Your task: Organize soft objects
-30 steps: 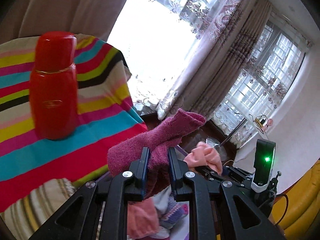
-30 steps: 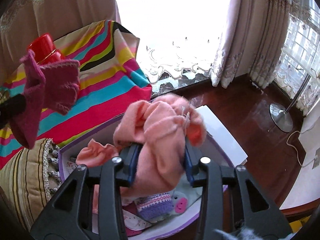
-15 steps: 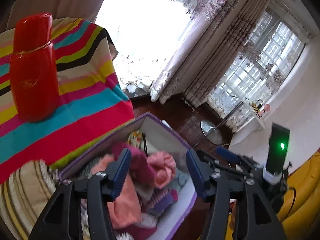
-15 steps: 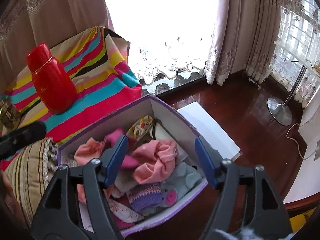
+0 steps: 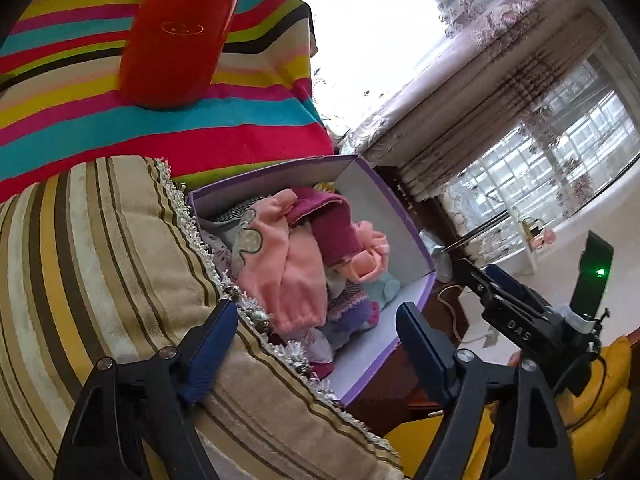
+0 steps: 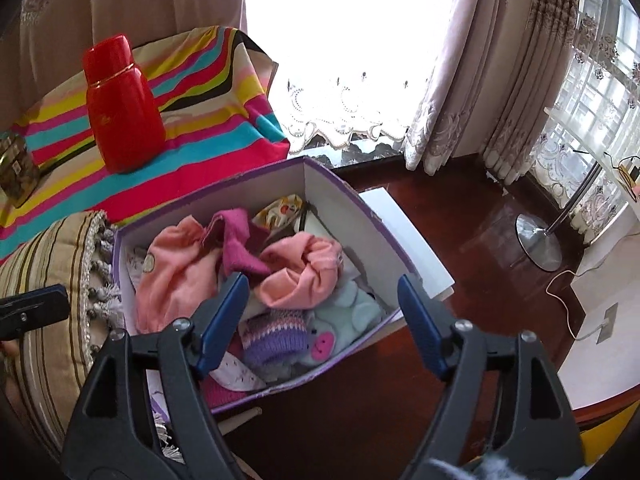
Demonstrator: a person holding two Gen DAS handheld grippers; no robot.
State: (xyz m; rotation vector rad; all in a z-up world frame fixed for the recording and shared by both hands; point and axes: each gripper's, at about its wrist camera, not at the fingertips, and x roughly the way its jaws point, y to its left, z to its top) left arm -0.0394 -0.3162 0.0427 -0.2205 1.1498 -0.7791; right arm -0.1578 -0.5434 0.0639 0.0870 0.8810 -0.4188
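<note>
Both grippers just opened. Left gripper [image 5: 316,320] jaws apart, empty; magenta sock [image 5: 332,224] now in box [image 5: 404,216]. Right gripper [image 6: 322,304] jaws apart, empty; pink cloth [image 6: 300,272] dropped beside sock. Both drop-offs look done; next pickup likely.

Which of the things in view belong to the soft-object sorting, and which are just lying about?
Job:
- purple box
- magenta sock
- pink cloth
- purple knit hat
- light blue plush toy

Lying about:
- red flask
- striped cushion
- lamp base
</note>
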